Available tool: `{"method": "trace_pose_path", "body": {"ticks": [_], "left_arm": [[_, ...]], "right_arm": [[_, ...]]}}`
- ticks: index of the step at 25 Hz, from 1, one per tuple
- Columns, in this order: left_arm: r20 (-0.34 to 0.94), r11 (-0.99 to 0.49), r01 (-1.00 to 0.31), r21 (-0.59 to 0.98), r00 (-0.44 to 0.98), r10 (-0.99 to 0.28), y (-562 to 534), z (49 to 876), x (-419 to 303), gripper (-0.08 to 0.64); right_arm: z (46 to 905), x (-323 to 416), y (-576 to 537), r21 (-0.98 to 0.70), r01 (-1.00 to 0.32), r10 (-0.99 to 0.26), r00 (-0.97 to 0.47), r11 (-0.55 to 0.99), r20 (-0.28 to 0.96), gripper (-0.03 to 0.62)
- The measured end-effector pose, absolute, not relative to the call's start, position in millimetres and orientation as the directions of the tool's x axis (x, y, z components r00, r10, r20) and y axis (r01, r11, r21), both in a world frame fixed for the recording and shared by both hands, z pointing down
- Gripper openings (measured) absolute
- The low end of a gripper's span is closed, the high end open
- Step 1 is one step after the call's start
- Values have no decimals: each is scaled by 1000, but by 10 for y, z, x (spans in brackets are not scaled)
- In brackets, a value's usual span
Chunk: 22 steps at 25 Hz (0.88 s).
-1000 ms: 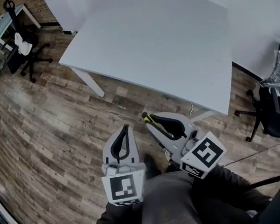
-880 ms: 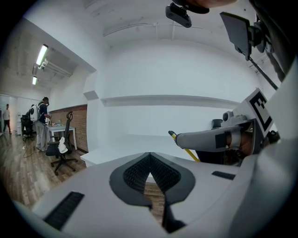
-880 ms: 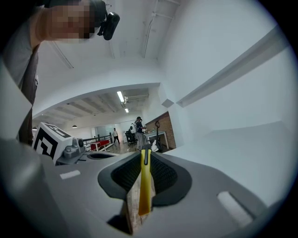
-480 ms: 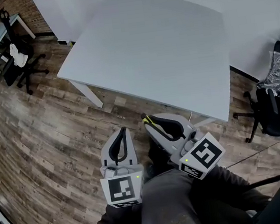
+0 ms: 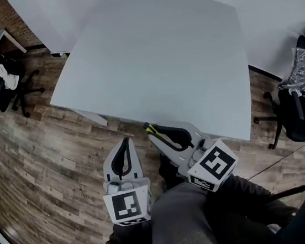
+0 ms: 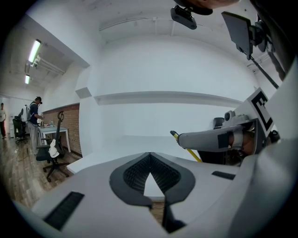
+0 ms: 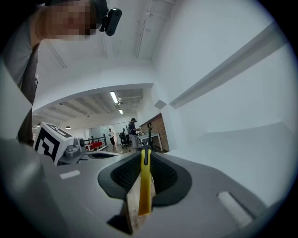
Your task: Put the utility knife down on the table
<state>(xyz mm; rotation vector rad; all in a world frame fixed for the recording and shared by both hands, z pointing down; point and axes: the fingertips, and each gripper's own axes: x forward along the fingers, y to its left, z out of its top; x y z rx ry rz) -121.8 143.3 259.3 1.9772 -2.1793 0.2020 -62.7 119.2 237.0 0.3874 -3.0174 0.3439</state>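
Two claws hang side by side over the wooden floor (image 5: 40, 156), just short of the near edge of the white table (image 5: 160, 56), so the step in hand looks to be the carry toward the table, with the putting-down not yet begun. The right claw (image 5: 152, 133) is closed on the utility knife (image 5: 150, 129). In the right gripper view the jaws pinch the yellow and black utility knife (image 7: 145, 183) edge-on, and it runs out along them with its tip poking a little past their ends. In the head view that tip sits near the table's edge but not over it. The left claw (image 5: 125, 141) has its jaws together at the tips with nothing between them, as the left gripper view shows, and it seems to play no part in this step. By my reckoning the next move calls for reaching the right claw forward over the table and lowering it until the knife is close to the surface. The jaws should then part gently, so the knife settles flat rather than dropping or sliding, with the left claw held clear
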Motion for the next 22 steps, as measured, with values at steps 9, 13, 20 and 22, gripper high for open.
{"method": "trace_pose_path", "body": {"ticks": [9,13,20,22], "left_arm": [[343,2,-1000,22,5,-939,331,2924,-1338,3],[356,-66,-998,0,61,-932,-167,2893,-1306,2],[341,-126,-992,-10,115,-933,-470,2737,-1284,3],[357,-134,-991,-5,123,-926,-726,2746,-1373,2]], "right_arm": [[2686,-724,25,-273,-358,-336,-933,893,128,63],[2639,-715,-402,-297,-392,-375,-920,871,115,63],[2488,-741,-658,-283,-418,-406,-908,863,103,63],[2508,-821,-918,-288,-428,-412,-904,857,116,63]]}}
